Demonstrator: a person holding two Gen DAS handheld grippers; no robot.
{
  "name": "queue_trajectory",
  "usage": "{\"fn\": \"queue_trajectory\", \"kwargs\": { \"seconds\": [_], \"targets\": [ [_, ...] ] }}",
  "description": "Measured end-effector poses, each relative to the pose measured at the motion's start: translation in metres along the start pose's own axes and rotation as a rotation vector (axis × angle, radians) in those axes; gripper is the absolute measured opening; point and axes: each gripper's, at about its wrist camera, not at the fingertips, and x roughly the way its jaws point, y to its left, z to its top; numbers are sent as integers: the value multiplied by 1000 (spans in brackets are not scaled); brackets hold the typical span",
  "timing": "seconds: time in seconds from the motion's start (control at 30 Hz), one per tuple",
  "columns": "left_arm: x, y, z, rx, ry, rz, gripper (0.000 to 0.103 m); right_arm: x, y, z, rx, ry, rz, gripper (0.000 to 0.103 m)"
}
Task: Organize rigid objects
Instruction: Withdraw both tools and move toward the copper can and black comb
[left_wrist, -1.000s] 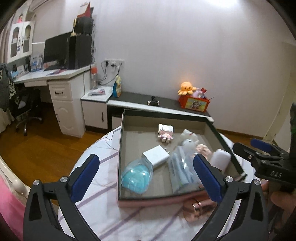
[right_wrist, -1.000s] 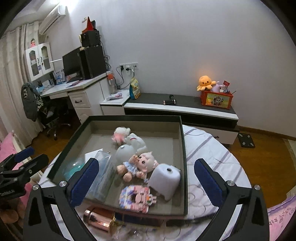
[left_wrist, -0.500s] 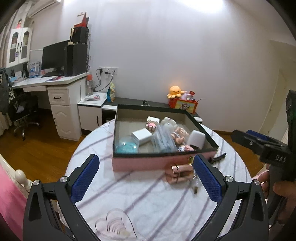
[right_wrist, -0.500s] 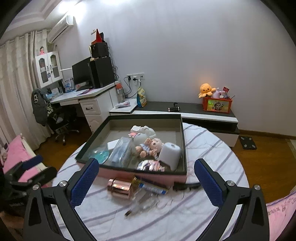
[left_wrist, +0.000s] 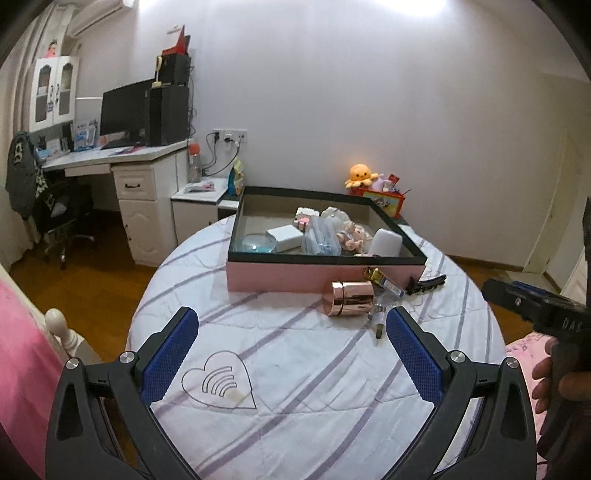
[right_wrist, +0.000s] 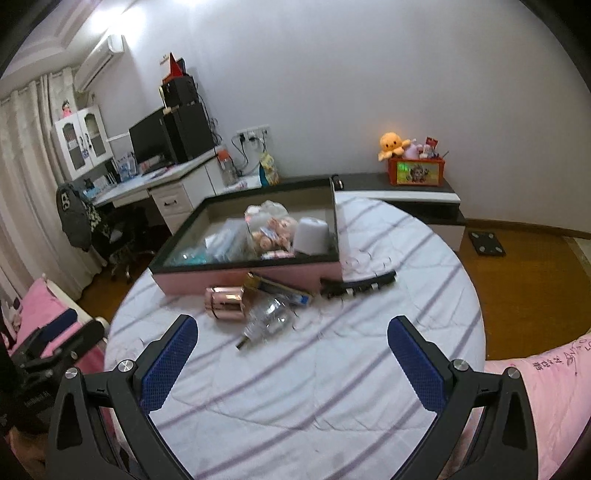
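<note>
The right gripper, at the frame's right edge, bears the letters "DAS". Pink bedding at lower right carries handwriting too small to read.

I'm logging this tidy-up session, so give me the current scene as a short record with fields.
surface: round table with striped cloth
container: pink box, dark rim, open top
inside box: doll, white cup-shaped item, white charger, clear pouch
outside box: rose-gold jar, clear bottle, black hair clip
left gripper: open, empty
right gripper: open, empty
</note>
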Motion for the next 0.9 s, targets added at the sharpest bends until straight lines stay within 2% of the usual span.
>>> {"fn": "queue_trajectory", "kwargs": {
  "seconds": [0.23,0.43,0.63,0.9],
  "targets": [
    [25,-15,4,14,70,-3,103,15,-23,-15,-1,85,-41,103],
    [49,-32,9,36,107,-27,103,28,-54,-16,69,119,-75,103],
    [74,-53,9,57,145,-52,103,48,-68,-7,79,144,-71,103],
    [108,-57,12,25,172,-30,103,69,-74,-5,84,179,-56,103]
  ]
}}
